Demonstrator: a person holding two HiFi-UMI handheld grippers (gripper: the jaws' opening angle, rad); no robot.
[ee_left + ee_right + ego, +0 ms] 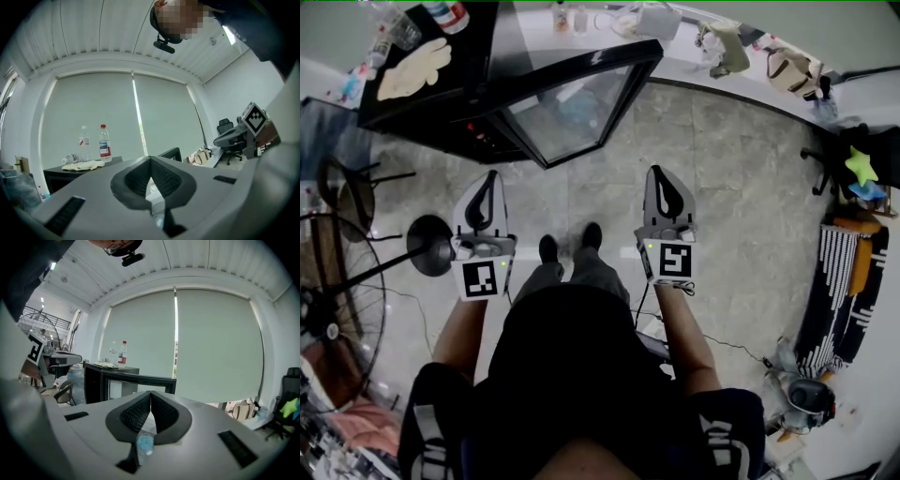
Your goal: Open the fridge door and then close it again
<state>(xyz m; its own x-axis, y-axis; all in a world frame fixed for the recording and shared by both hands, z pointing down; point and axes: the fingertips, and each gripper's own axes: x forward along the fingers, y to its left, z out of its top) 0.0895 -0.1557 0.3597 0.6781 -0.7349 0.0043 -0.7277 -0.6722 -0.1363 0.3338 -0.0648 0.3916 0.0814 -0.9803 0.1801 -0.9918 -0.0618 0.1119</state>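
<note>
A grey tiled floor (722,206) fills most of the head view. At the upper left of that frame stands the black fridge (441,108), and its glass-paned fridge door (572,108) hangs open, angled out toward the centre of the frame. In the right gripper view the fridge sits at middle left, with the door (140,383) reaching from it toward the centre. A white bench (534,37) runs along the top edge of the head view, behind the fridge.

The person (572,375) stands at lower centre with both forearms stretched forward, facing the door.

The left tool (490,178) is left of centre, below the door's near corner and clear of it. The right tool (657,173) is right of centre over bare floor, well apart from the door. Both are clenched on nothing: in each gripper view the ribbed pads of the left tool (150,159) and of the right tool (150,393) meet at the tip.

On the fridge top lie a pale cloth (84,165) and, just behind it, two upright water bottles (104,143).
</note>
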